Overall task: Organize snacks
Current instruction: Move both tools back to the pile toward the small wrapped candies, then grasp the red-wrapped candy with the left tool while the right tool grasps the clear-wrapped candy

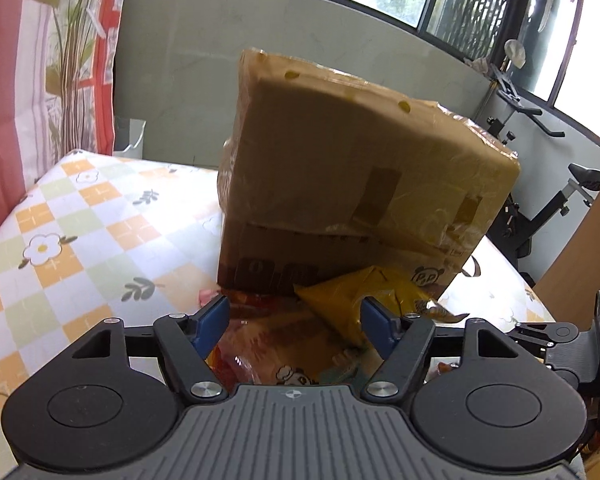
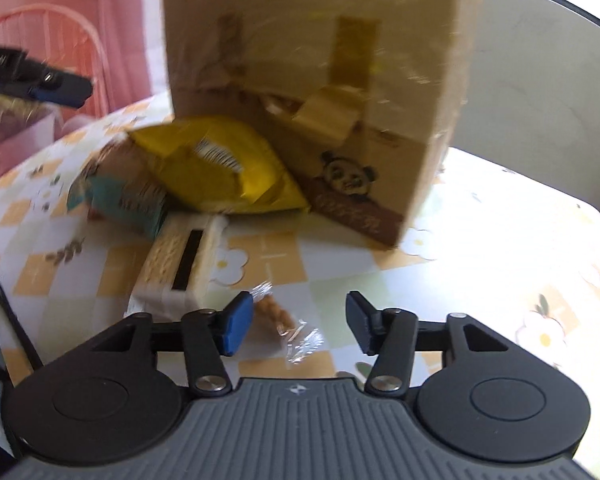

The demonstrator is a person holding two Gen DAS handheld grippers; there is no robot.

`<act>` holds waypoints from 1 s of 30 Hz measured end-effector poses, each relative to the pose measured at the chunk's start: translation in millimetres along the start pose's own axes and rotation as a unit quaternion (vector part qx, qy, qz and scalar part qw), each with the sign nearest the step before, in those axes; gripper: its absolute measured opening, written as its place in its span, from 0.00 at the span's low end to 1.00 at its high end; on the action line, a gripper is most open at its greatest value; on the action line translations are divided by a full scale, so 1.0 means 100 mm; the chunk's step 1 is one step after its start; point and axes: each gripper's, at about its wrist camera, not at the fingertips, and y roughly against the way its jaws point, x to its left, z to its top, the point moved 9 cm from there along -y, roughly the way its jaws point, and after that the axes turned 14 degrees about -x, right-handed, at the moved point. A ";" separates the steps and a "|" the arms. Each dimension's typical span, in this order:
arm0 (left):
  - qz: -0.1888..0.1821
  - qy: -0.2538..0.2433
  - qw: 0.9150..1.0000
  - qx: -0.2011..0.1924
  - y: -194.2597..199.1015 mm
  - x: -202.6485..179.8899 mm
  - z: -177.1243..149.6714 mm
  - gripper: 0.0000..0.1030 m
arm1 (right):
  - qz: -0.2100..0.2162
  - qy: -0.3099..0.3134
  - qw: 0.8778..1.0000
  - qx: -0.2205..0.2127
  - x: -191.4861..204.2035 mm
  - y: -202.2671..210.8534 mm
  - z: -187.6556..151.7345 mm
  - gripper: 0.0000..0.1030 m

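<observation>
A tall cardboard box (image 1: 360,176) wrapped in tape stands on the checked flower tablecloth (image 1: 80,240). A yellow snack bag (image 1: 352,300) leans on its base. My left gripper (image 1: 294,320) is open above an orange packet (image 1: 284,348) in front of the box, not touching it. In the right wrist view the box (image 2: 320,92), the yellow bag (image 2: 220,168), a teal packet (image 2: 128,200) and a white biscuit pack (image 2: 180,268) lie together. My right gripper (image 2: 300,320) is open, with a small clear-wrapped snack (image 2: 278,318) lying between its jaws, close to the left pad.
Pink curtains (image 1: 4,100) hang at the left and a pink wire chair (image 2: 60,40) stands behind the table. An exercise bike (image 1: 560,208) is beyond the right table edge. The other gripper (image 2: 48,84) shows at the upper left of the right wrist view.
</observation>
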 end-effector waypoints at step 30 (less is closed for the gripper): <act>0.005 -0.002 0.999 0.037 -0.39 -0.02 -0.11 0.68 | -0.090 -0.118 0.987 -0.055 -0.13 -0.25 -0.08 0.21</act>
